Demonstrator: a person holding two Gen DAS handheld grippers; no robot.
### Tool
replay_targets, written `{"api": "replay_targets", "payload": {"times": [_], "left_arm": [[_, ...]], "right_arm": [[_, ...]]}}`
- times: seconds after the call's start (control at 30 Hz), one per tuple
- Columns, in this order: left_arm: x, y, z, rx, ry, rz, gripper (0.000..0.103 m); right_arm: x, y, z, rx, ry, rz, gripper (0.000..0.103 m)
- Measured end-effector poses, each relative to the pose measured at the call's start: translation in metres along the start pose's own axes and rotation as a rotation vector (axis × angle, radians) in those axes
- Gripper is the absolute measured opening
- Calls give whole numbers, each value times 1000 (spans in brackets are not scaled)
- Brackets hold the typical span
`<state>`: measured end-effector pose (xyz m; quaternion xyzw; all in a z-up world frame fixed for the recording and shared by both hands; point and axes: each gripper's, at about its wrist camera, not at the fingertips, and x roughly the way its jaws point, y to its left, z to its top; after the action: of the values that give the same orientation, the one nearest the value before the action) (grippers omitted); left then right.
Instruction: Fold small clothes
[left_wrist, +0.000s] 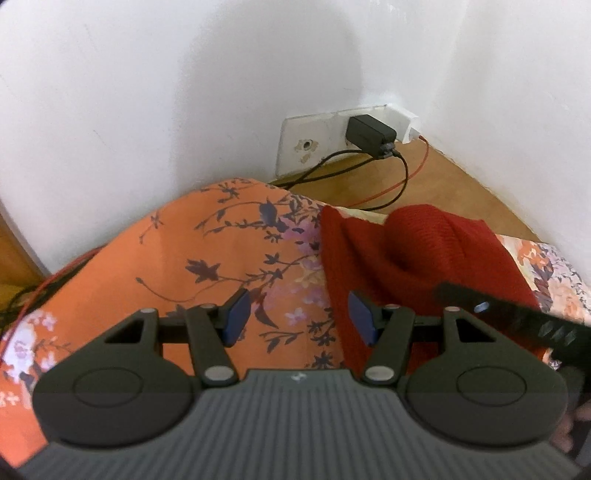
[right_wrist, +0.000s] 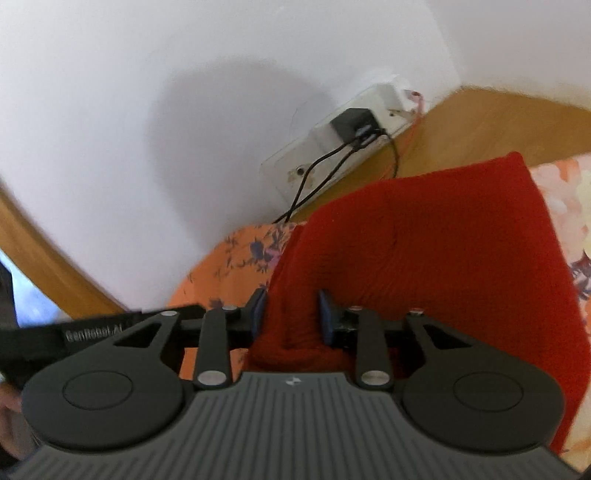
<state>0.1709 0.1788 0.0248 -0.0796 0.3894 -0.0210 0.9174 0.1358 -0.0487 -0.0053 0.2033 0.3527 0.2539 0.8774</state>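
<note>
Your left gripper (left_wrist: 295, 315) is hovering with its jaws spread wide over the orange floral bedsheet (left_wrist: 177, 258), gripping nothing. Your right gripper (right_wrist: 290, 315) is reaching over the red ribbed knit garment (right_wrist: 443, 240), jaws parted around a raised fold, pads not visibly pinching. The garment is lying rumpled on the sheet.
</note>
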Motion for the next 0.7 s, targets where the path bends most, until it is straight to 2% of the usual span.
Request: {"api": "replay_targets", "payload": {"times": [0.03,0.17,0.37,0.53,0.7], "left_arm": [[2,0,-1,-1,1,-11,60],[5,-3,-1,-5,-2,-61,60],[7,-26,6,6,-16,-156,60],[22,-53,10,13,-11,-226,60],[47,-73,9,-8,24,-262,60]], "right_arm": [[1,7,-3,-34,-6,-12,49],[1,23,-8,-87,-23,-17,54],[-59,18,-10,-89,-106,-28,58],[-100,-22,-8,-24,-172,-140,59],[-110,-77,-2,97,-209,-257,62]]}}
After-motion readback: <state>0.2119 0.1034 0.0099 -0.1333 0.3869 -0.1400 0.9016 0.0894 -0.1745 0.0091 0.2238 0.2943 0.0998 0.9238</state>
